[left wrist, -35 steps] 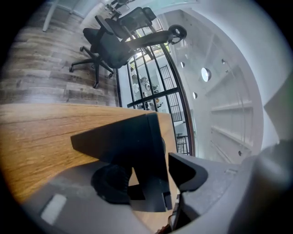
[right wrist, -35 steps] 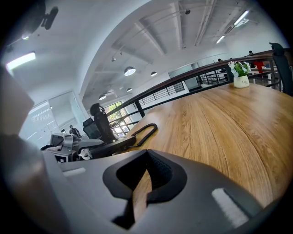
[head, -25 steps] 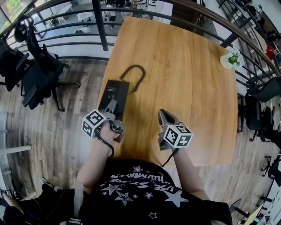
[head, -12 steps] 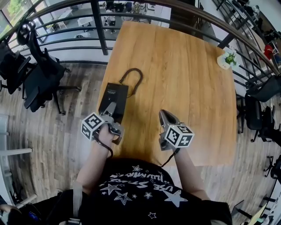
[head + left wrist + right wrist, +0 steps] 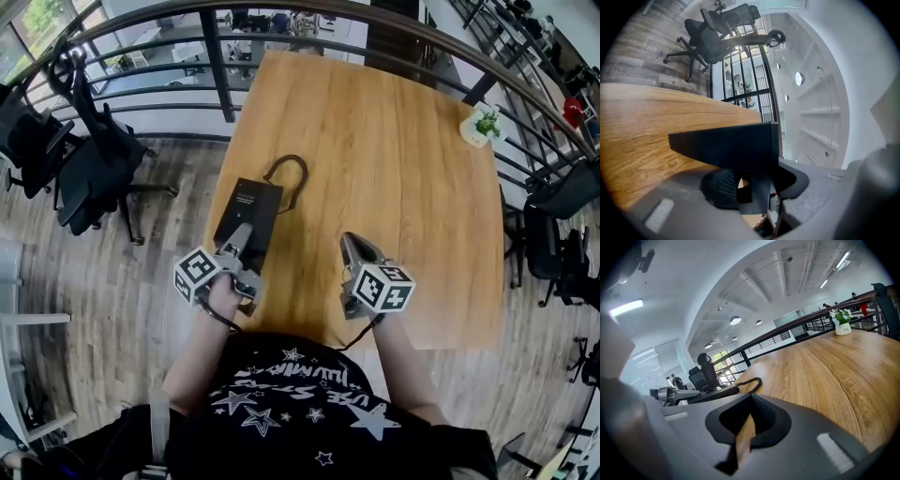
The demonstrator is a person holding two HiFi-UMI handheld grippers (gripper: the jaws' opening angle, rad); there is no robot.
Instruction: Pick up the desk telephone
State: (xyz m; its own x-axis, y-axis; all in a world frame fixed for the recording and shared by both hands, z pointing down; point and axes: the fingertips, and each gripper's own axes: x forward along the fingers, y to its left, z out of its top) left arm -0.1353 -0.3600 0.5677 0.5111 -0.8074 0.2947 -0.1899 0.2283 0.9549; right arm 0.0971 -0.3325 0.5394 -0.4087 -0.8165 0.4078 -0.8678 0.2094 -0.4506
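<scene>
The phone [image 5: 249, 208] is black and sits along the table's [image 5: 394, 169] 9 o'clock edge, its long side running from 6 to 12. Its cord [image 5: 289, 176] loops on the wood at the phone's 1 o'clock.

The left gripper [image 5: 239, 246] comes in from the phone's 6 o'clock. Its jaws have just been closing and are clamped on the near end of the phone, whose thin dark edge runs between the pads in the left gripper view. That near end seems tipped up a little off the wood, with shadow under it, though the angle makes this hard to be sure of.

The right gripper [image 5: 354, 251] hangs over bare wood at 3 o'clock of the left one, apart from the phone. Its jaws are drawn together at the tips with nothing between them.

A plant [image 5: 485, 125] stands at the table's 2 o'clock corner. Chairs [image 5: 84, 164] stand on the floor at 10 o'clock, by a railing [image 5: 216, 56].
</scene>
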